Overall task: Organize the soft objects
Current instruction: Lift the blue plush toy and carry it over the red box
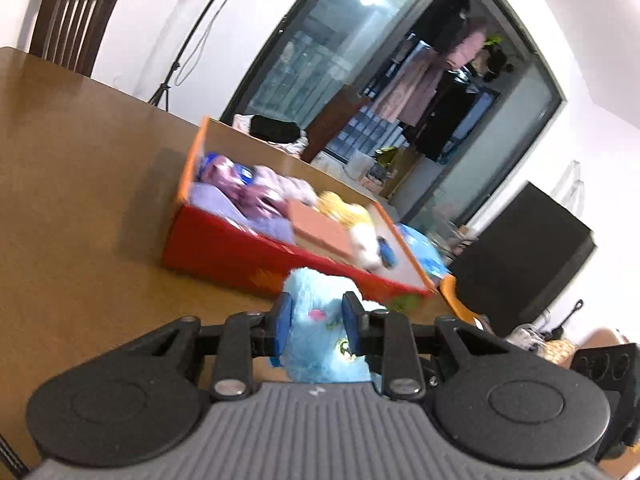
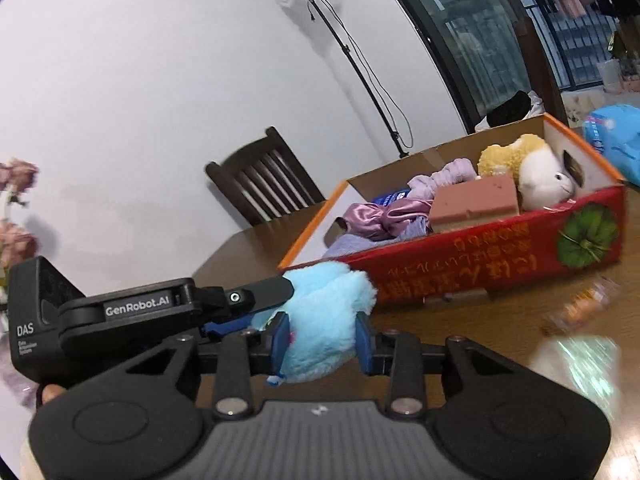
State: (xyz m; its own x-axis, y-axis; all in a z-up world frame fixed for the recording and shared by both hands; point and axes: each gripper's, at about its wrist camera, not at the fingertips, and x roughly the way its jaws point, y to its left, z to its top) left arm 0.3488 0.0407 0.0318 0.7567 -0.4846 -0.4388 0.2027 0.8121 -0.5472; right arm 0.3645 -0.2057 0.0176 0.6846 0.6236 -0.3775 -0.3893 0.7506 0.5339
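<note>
A fluffy light-blue plush toy (image 1: 320, 336) sits between the fingers of my left gripper (image 1: 318, 320), which is shut on it. The same plush (image 2: 324, 320) is also gripped by my right gripper (image 2: 322, 340), and the left gripper (image 2: 180, 304) reaches in from the left in the right wrist view. Both hold it above the wooden table (image 1: 80, 200), in front of a red cardboard box (image 2: 480, 256). The box (image 1: 240, 252) holds purple cloths (image 2: 384, 216), a brown block (image 2: 476, 200) and a yellow-white plush (image 2: 528, 176).
A dark wooden chair (image 2: 264, 180) stands behind the table. A light stand (image 2: 348, 52) stands by the wall. A blue package (image 2: 616, 140) lies beyond the box. Blurred small items (image 2: 580, 320) lie on the table at the right. A black speaker-like box (image 1: 524, 256) stands beyond the table.
</note>
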